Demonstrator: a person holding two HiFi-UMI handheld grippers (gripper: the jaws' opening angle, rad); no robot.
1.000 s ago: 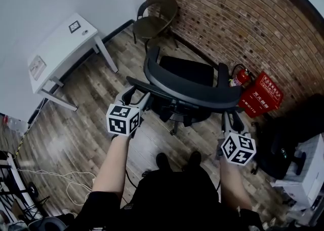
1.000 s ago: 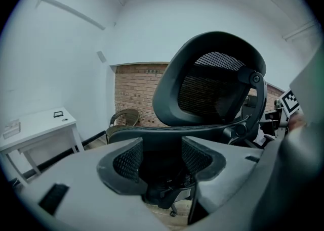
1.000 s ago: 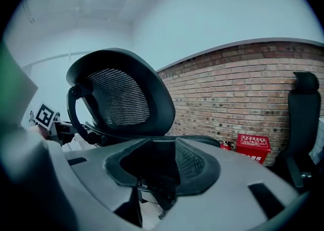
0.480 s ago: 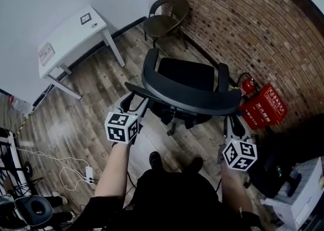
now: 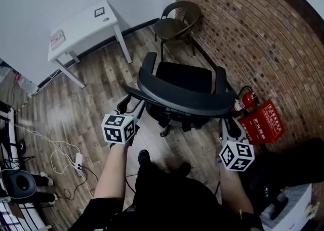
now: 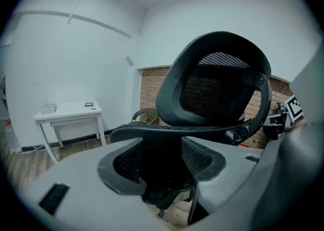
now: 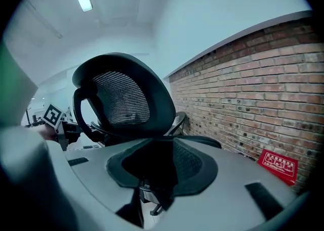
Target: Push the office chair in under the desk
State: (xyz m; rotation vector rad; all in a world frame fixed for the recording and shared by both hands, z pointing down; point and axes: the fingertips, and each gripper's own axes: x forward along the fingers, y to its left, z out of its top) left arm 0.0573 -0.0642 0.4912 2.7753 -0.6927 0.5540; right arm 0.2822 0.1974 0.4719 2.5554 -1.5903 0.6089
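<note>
The black mesh office chair (image 5: 185,78) stands on the wood floor, its backrest (image 5: 177,101) towards me. My left gripper (image 5: 130,104) is shut on the backrest's left end and my right gripper (image 5: 226,124) on its right end. In the left gripper view the chair (image 6: 217,83) fills the middle, and its dark frame sits between the left gripper's (image 6: 162,169) pads. The right gripper (image 7: 159,169) view likewise shows the chair (image 7: 126,98) close up, its frame held between the pads. The white desk (image 5: 83,25) stands at the far left by the white wall, apart from the chair.
A brown round-backed chair (image 5: 177,17) stands in the corner by the brick wall (image 5: 243,33). A fire extinguisher (image 5: 243,101) and a red box (image 5: 263,121) sit at the wall, right of the office chair. Cables and a power strip (image 5: 76,162) lie on the floor at left.
The chair has rolled forward past the fire extinguisher with both grippers on its backrest. My view has swung left, so the desk shows nearer the middle.
</note>
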